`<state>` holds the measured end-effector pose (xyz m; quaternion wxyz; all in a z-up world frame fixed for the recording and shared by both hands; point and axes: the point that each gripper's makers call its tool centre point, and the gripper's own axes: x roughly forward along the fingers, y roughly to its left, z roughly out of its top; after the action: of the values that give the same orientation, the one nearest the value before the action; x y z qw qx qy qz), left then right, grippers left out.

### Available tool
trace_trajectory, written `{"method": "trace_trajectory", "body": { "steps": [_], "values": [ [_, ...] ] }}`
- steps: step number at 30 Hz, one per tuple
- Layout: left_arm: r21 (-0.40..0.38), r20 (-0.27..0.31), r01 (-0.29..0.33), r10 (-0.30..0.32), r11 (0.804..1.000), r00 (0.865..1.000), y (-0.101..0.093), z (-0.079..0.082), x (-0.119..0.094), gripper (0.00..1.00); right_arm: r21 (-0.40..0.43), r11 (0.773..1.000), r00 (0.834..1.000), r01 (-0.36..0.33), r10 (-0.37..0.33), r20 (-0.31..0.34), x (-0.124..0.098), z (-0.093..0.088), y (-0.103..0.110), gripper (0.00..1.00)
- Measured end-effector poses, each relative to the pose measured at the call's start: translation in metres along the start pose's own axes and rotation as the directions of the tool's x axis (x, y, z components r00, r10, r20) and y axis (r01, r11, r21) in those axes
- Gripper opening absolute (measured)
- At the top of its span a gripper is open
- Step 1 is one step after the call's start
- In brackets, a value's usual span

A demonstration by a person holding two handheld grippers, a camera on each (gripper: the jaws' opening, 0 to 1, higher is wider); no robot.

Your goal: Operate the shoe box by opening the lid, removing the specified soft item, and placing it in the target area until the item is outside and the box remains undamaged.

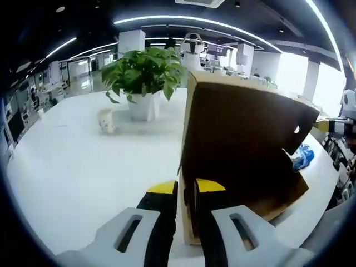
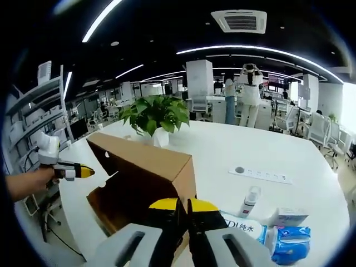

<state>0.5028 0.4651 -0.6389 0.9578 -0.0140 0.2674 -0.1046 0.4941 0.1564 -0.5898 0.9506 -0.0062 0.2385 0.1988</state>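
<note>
The box [image 1: 245, 150] sits on the white table [image 1: 72, 167] with its lid [image 2: 142, 158] swung up, so the inside is mostly hidden and I can't spot any soft item in there. Left gripper [image 1: 186, 192] is pinched on the lid's edge, and the right gripper [image 2: 186, 208] is clamped on the opposite corner. One plant [image 1: 144, 72] behind it, plus one bottle [image 2: 250, 200], a blue pack [image 2: 292, 245] and a wipes pack [image 2: 242, 228] that's partly cut off.

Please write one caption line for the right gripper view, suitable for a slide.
Right tongs closed on the raised lid of a cardboard shoe box on a white table, a potted plant behind.
</note>
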Motion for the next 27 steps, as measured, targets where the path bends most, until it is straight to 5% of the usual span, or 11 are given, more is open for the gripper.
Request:
{"method": "trace_trajectory", "body": {
  "steps": [27],
  "values": [
    [0.113,0.052,0.056,-0.062,0.992,0.997,-0.006,0.040,0.001,0.12,-0.044,0.999,1.000,-0.011,0.011,0.012,-0.003,0.003,0.003,0.04]
  ]
}}
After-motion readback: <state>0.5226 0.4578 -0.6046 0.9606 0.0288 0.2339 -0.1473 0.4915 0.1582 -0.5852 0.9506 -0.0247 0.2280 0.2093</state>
